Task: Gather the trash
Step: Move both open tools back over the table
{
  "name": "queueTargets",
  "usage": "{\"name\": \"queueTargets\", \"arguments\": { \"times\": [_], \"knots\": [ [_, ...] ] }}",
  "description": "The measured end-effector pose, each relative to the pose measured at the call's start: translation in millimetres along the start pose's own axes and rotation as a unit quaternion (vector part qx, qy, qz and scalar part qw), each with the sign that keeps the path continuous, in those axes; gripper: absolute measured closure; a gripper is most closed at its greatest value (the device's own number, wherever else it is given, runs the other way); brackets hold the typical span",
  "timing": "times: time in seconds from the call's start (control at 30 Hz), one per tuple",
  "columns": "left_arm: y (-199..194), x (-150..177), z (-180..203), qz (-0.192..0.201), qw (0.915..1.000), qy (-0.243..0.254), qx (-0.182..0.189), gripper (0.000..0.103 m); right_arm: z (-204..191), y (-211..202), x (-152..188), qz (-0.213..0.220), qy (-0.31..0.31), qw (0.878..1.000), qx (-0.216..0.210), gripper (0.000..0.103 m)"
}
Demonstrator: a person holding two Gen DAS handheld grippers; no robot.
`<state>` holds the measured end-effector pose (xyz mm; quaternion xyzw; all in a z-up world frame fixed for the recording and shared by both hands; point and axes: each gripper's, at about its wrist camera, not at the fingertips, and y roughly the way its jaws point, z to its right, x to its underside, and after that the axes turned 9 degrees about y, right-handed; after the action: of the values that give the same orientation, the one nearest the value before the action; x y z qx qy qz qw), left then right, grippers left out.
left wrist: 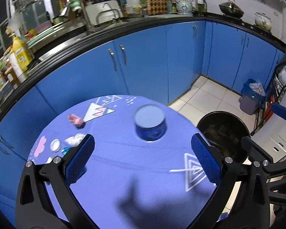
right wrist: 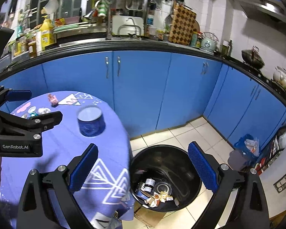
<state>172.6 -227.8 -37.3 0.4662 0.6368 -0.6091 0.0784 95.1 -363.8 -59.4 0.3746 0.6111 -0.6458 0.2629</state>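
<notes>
Hovering wide apart, left gripper (left wrist: 143, 161) before blue tin (left wrist: 150, 124), right gripper (right wrist: 143, 168) over black bin (right wrist: 181, 152)

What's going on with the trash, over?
Both tools, left and right, open, empty. Round blue tin upright on purple tablecloth, untouched. Black bin beside table holds scraps. Path clear.

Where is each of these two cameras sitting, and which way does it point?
Left wrist: rides the left gripper, looking across the table at the blue tin; its own open fingers show.
Right wrist: rides the right gripper, looking down at the black bin; its open fingers show, the left gripper too.
Shared: tin, table, bin, blue cabinets.
</notes>
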Motion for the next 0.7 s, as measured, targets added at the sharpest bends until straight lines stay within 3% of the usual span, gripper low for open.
{"name": "queueTargets", "arguments": {
  "times": [0.37, 0.7],
  "knots": [
    [-13.4, 50.7, -76.8, -0.017, 0.9979, -0.053, -0.033, 0.003, -70.6, 1.9, -3.3, -0.004, -0.049, 0.998, -0.032, 0.010],
    [0.5, 111.6, -160.2, -0.053, 0.9882, -0.128, -0.065, 0.003, -122.2, 38.7, 1.9, -0.036, -0.073, 0.995, -0.059, 0.010]
  ]
}}
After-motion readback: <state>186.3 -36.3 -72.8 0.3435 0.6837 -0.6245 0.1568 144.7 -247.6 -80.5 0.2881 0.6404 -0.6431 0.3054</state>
